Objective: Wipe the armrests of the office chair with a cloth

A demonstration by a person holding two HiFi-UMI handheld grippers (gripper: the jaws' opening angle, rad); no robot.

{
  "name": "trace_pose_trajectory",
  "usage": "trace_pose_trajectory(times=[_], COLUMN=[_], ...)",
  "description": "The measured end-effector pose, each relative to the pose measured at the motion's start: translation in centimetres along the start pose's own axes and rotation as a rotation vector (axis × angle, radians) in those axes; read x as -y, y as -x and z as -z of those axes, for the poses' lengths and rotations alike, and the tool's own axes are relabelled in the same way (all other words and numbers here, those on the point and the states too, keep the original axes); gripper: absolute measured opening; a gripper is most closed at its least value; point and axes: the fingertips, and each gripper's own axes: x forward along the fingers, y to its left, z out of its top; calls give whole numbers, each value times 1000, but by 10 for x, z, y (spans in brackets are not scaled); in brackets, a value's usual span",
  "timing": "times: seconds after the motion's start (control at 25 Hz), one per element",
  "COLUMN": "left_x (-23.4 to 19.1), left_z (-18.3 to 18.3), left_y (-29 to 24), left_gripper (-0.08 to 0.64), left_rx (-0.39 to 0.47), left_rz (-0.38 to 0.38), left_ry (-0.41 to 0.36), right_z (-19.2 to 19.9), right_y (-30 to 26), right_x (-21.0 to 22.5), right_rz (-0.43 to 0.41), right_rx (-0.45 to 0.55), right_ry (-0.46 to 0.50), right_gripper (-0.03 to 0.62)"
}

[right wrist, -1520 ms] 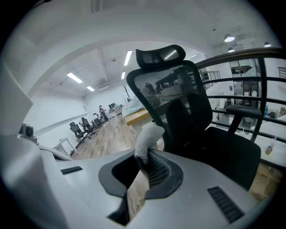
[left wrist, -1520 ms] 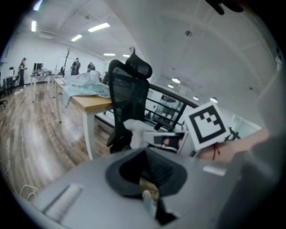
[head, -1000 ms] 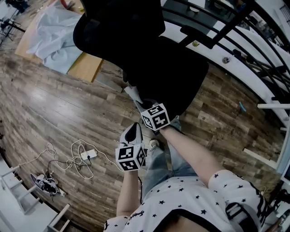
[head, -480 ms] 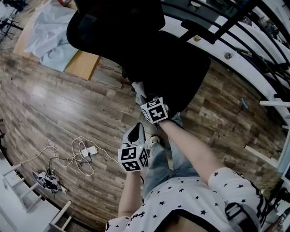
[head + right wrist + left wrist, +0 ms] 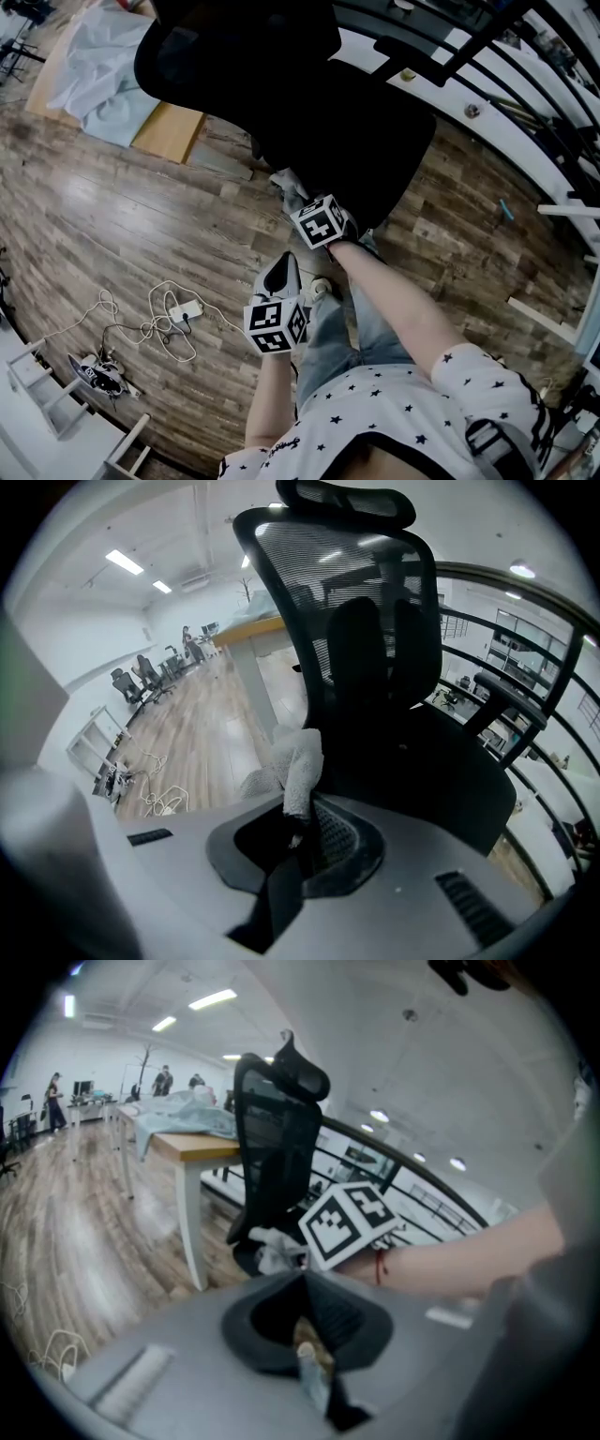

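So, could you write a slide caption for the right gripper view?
Right gripper shut on a white cloth, facing the black office chair.

shirt (image 5: 394, 408): white, black stars | jeans (image 5: 323, 342): light blue | red string (image 5: 379, 1266): wrist

A black office chair (image 5: 319, 112) with a mesh back stands out against a brown wood-plank floor (image 5: 112, 225), a white cloth (image 5: 298, 761) pale beside it. The 2 cubes on the grey left gripper (image 5: 279, 270) and right gripper (image 5: 292, 192) carry black-and-white square markers. The person's shirt (image 5: 375, 412) is white with black stars and the jeans (image 5: 328, 337) are pale blue. A pale blue sheet (image 5: 108, 70) lies on a light wooden table (image 5: 173, 136).
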Motion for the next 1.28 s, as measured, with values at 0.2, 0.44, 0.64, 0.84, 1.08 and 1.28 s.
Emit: trace_pose_trajectory(times=[0.2, 0.44, 0.64, 0.84, 1.08, 1.28], left_x=[0, 6, 12, 17, 22, 26], left_z=[-1, -4, -7, -10, -15, -18], left_y=[0, 0, 0, 0, 1, 2], left_gripper=[5, 5, 5, 5, 5, 5], left_rx=[2, 7, 12, 18, 21, 27], left_rz=[3, 21, 38, 50, 65, 78], left_ry=[-1, -8, -17, -28, -37, -49], right_z=[6, 19, 32, 45, 59, 70], right_y=[3, 13, 23, 31, 40, 48], right_x=[3, 8, 11, 15, 19, 23], right_rz=[6, 13, 19, 37, 50, 64], right_rx=[-12, -21, -27, -34, -48, -52], right_ry=[28, 30, 29, 45, 30, 22], right_gripper=[32, 32, 32, 32, 32, 32])
